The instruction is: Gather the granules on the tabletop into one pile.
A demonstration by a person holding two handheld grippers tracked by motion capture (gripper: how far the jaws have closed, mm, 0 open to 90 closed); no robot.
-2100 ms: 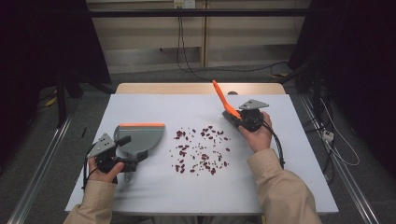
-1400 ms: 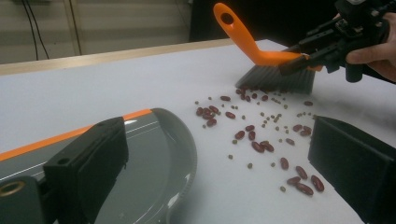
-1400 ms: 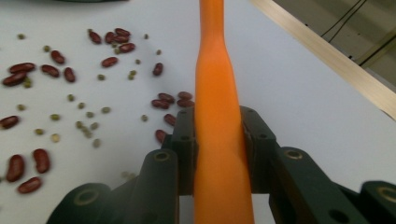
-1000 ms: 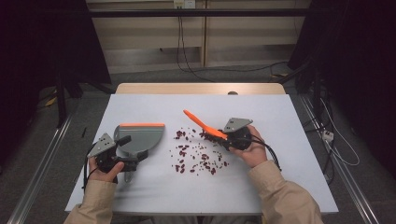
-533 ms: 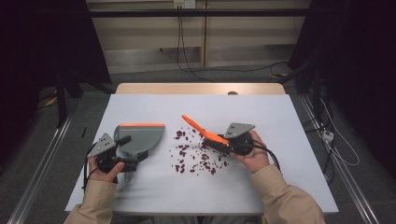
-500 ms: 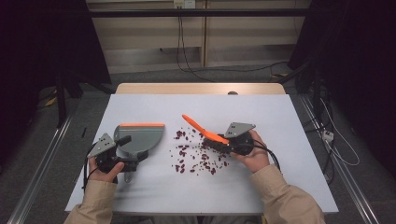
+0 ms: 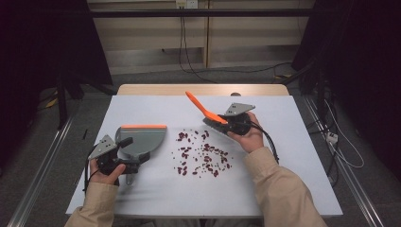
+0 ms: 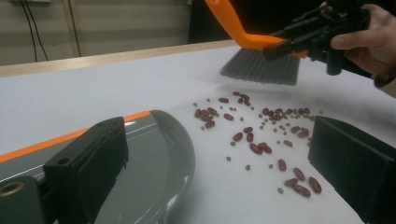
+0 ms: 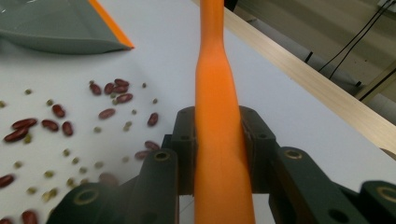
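Since half a second ago the brush [image 7: 204, 109] has shifted slightly toward the far side, its handle pointing far-left above the desk [image 7: 293, 156], and the right gripper [image 7: 232, 124] holding it sits a little farther from the person. That gripper's jaws are pressed onto the orange handle from both sides, as the right gripper view shows, with the handle [image 9: 218, 116] running up between them. In the left gripper view the grey bristles [image 8: 261, 67] hang just above the far edge of the scattered beans [image 7: 201, 153], apparently clear of the desk.

Dark red beans and smaller greenish ones [image 8: 261, 140] lie spread over the middle of the desk, between the two grippers. To their left the grey dustpan [image 7: 139, 139] rests flat, its orange edge on the far side.

Its stub handle points toward the near-left, where the left gripper [image 7: 124, 156] is. In the left gripper view the jaws stand well apart, one over the pan [image 8: 154, 163], the other over bare desk beside the beans. From the high view I cannot tell whether anything sits between them. The left hand [image 7: 106, 170] holds that gripper near the desk's near-left corner.
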